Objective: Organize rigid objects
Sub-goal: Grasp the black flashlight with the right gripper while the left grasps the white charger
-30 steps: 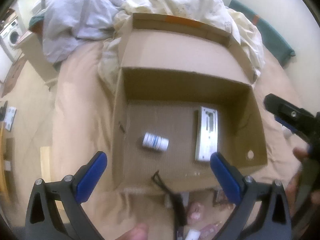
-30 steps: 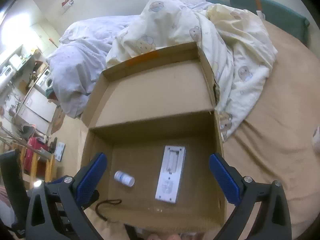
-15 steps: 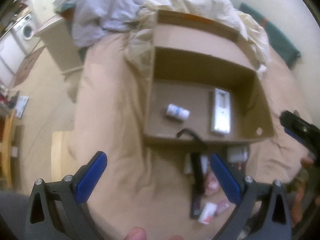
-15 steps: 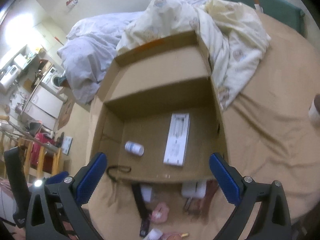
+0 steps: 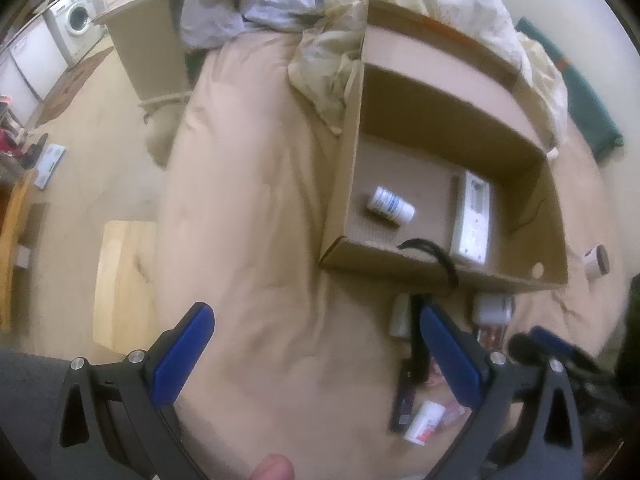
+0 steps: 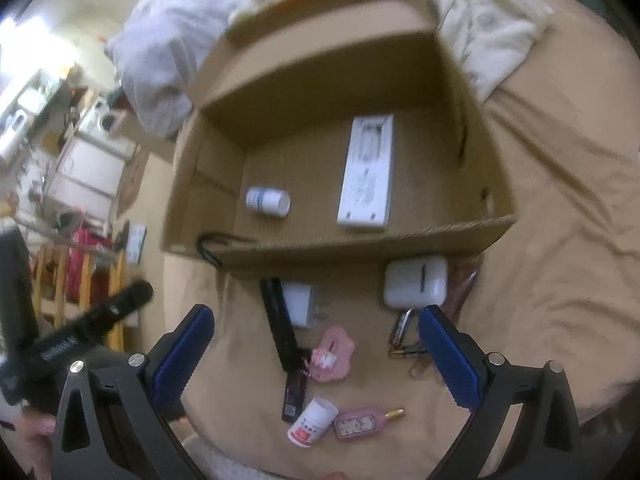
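Both grippers hang over the tan bedsheet (image 6: 560, 240), jaws spread wide and holding nothing. The right gripper (image 6: 316, 356) looks down on a scatter of small things. Straight ahead of its fingers sits the open brown cardboard box (image 6: 492, 184), and inside lie a white pill bottle with a blue label (image 6: 267, 201), on its side toward the left, and a long white rectangular device (image 6: 366, 172) toward the right. A black cord loop (image 6: 208, 246) hangs over the box's near wall at the left corner.

Between the box and the blue fingertips rest a white rounded earbud case (image 6: 414, 283), a white charger block (image 6: 299, 304) and a long black bar-shaped device (image 6: 280, 324). Right between the fingers lies a pink flower-shaped trinket (image 6: 334, 354). Closer in sit a white bottle with a red label (image 6: 312, 420) and a pink flat keyring with a gold tip (image 6: 360, 422).

The left gripper (image 5: 318, 356) hovers off to the left of the box, mostly over bare sheet, with the same clutter by its right finger.
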`<state>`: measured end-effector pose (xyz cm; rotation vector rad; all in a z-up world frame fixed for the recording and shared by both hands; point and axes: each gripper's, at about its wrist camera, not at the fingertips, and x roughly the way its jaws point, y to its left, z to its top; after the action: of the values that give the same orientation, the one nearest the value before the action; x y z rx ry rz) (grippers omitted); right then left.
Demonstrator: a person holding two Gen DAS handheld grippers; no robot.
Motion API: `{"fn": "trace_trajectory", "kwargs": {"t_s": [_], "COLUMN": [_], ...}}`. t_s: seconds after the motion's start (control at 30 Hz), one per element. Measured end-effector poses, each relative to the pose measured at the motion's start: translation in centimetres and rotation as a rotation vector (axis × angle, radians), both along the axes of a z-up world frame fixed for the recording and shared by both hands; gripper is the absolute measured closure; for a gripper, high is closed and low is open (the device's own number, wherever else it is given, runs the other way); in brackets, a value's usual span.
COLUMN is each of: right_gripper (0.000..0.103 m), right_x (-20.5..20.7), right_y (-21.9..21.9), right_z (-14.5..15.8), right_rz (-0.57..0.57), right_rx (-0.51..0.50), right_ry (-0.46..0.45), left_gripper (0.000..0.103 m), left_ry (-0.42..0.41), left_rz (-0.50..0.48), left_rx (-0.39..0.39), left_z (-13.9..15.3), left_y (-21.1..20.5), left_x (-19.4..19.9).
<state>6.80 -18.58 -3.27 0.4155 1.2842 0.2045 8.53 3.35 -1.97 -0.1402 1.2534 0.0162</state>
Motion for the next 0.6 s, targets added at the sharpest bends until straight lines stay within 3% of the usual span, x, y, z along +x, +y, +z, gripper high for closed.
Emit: {"fn": "trace_trajectory", "kwargs": {"t_s": [0.17, 0.2, 0.3, 0.37, 0.57, 0.6], "right_gripper": [0.0, 0.004, 0.032, 0.039, 0.04, 0.047], "right_x": [-0.5, -0.8, -1.6, -1.7, -0.7, -0.4], "right_y": [2.4, 3.0, 4.8, 5.7, 8.7, 9.3], "right_z": [-3.1, -3.9, -5.8, -6.0, -5.6, -5.7], "right_rz": [0.062, 0.077, 0.114, 0.126, 0.219, 0.232], "right_rx": [0.082, 0.124, 0.16, 0.108, -0.119, -0.154], "right_ry": [0.145, 0.182, 0.269, 0.253, 0.129, 0.122], "left_gripper": [0.0, 0.0, 0.001, 0.001, 0.0, 0.0], "left_ry": [0.004, 0.005, 0.012, 0.009, 0.009, 0.01], "left_rz": [0.008, 0.011, 0.024, 0.026, 0.018, 0.017], "left_rx": [0.011, 0.007, -0.022, -0.022, -0.009, -0.008], "left_z": [0.0, 0.0, 0.1, 0.2, 0.1, 0.1], "left_y": [0.2, 0.2, 0.5, 0.5, 0.4, 0.4], "left_x": [0.1, 0.1, 0.2, 0.3, 0.2, 0.2]}}
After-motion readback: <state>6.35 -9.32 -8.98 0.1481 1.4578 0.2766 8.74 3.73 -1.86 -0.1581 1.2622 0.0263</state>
